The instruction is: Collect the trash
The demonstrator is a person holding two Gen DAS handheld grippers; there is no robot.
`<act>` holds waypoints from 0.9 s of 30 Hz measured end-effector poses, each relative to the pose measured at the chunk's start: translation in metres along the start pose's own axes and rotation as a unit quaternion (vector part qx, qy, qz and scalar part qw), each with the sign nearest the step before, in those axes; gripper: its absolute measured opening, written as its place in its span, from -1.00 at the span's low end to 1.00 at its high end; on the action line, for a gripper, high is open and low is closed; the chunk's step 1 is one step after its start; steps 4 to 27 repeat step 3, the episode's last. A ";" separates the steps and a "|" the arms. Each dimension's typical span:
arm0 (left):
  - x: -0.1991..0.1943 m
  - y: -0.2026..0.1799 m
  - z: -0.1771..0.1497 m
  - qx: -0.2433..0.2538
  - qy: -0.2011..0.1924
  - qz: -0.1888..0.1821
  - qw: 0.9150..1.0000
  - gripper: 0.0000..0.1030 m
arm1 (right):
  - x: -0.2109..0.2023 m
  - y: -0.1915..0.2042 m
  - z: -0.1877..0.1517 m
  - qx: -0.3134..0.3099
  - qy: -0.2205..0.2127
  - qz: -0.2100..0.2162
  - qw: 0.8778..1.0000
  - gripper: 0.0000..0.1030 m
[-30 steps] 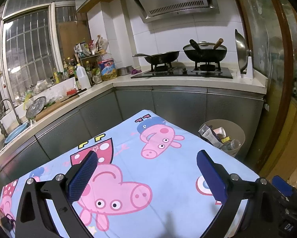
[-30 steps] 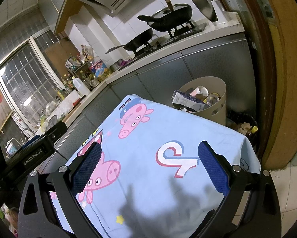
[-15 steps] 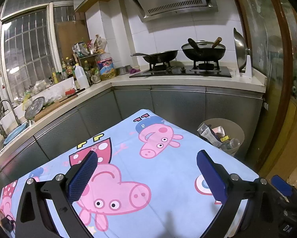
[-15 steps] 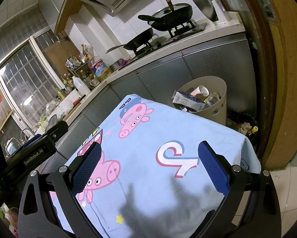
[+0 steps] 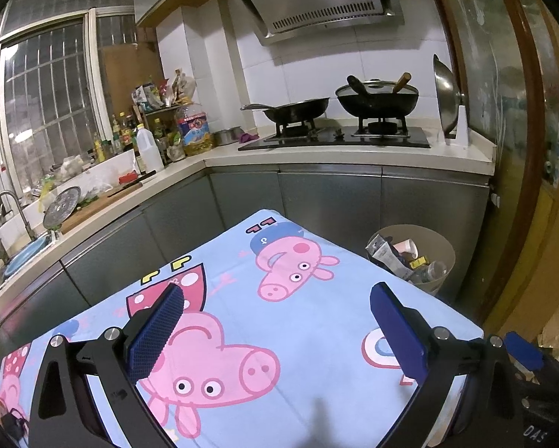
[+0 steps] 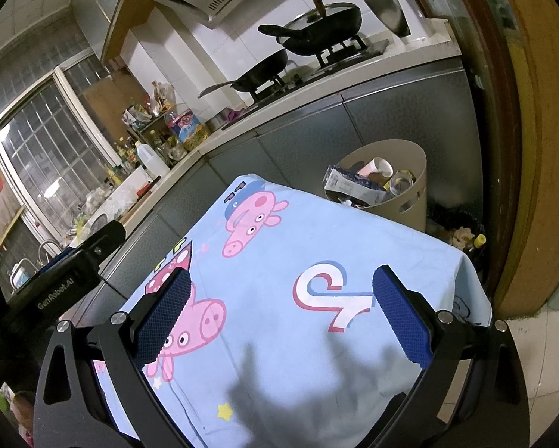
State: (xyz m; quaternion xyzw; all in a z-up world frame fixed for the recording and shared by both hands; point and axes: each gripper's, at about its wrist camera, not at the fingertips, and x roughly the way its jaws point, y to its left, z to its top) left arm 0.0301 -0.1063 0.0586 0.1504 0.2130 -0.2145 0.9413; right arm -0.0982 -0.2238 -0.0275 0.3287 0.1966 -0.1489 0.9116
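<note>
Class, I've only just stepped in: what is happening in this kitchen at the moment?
A person holds a tool in each hand above a table covered by a cartoon-pig cloth. The left tool and right tool are both open and hold nothing. No trash shows on the cloth. A beige bin beyond the table's far corner already holds a paper cup, a carton and bottles. Two pans sit on the stove behind.

left gripper (image 5: 277, 330) has lifted slightly; the bin (image 5: 441, 252) sits lower in view.
</note>
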 end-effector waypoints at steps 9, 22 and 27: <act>0.001 0.000 0.001 -0.001 0.003 0.001 1.000 0.93 | 0.002 0.000 -0.004 0.000 0.003 0.000 1.000 0.88; 0.001 0.000 0.001 -0.001 0.003 0.001 1.000 0.93 | 0.002 0.000 -0.004 0.000 0.003 0.000 1.000 0.88; 0.001 0.000 0.001 -0.001 0.003 0.001 1.000 0.93 | 0.002 0.000 -0.004 0.000 0.003 0.000 1.000 0.88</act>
